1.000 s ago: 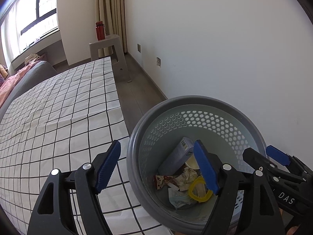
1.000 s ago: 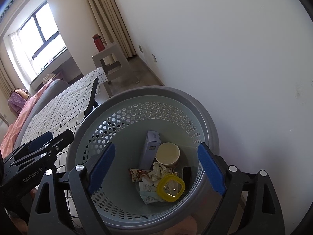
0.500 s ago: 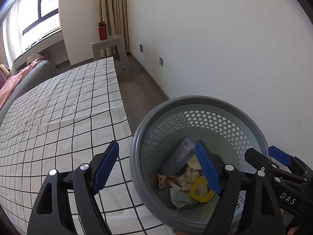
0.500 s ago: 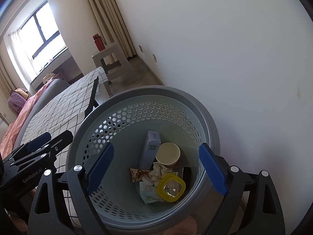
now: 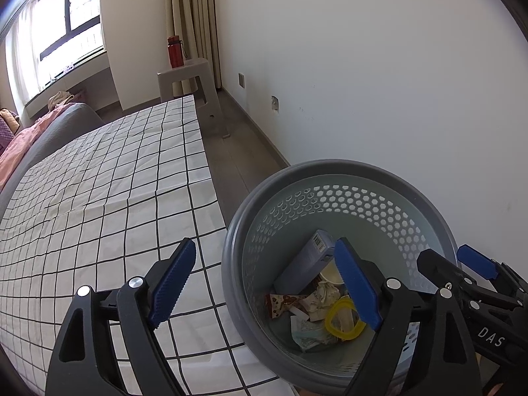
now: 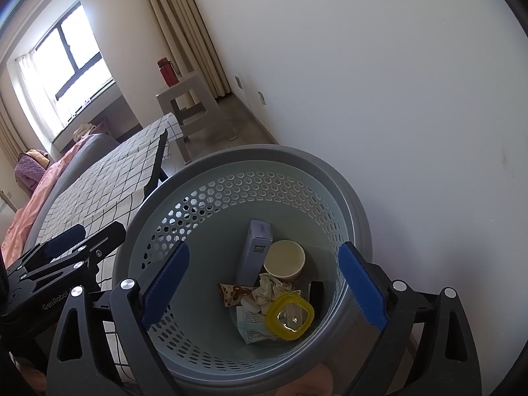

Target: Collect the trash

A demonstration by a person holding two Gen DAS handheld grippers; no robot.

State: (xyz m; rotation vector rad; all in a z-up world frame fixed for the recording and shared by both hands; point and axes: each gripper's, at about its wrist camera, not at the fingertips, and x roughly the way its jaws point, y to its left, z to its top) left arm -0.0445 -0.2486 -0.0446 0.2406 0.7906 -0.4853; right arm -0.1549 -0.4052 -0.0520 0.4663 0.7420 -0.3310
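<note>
The bin [image 6: 356, 198], a grey perforated basket, stands on the floor against the white wall, just beside the edge of the bed [image 5: 99, 198] with its checked sheet. Inside the bin lies the trash: a pale blue box [image 6: 255, 250] leaning upright, a paper cup [image 6: 284, 259] just right of the box, a crumpled tissue [image 6: 269, 288] in front of the cup, a printed wrapper [image 6: 232, 293] to the tissue's left, a yellow-rimmed lid [image 6: 289, 316] nearest the bin's near wall, and a small dark item [image 6: 317, 293] beside the lid, too small to tell. The left claw [image 5: 264, 283] hangs over the bin's left rim, its jaws opening wide with only the rim in line between them and nothing pinched; one finger shows over the bed, the other over the bin's inside. The right claw [image 6: 264, 287] hangs above the bin's mouth, its jaws also opening, spread nearly as wide as the bin and gripping nothing. Beyond the bin, farther along the wall, a grey stool [image 5: 184, 76] carries a red bottle [image 5: 175, 51], next to beige curtains [image 5: 194, 16] and a window [image 5: 66, 23].
</note>
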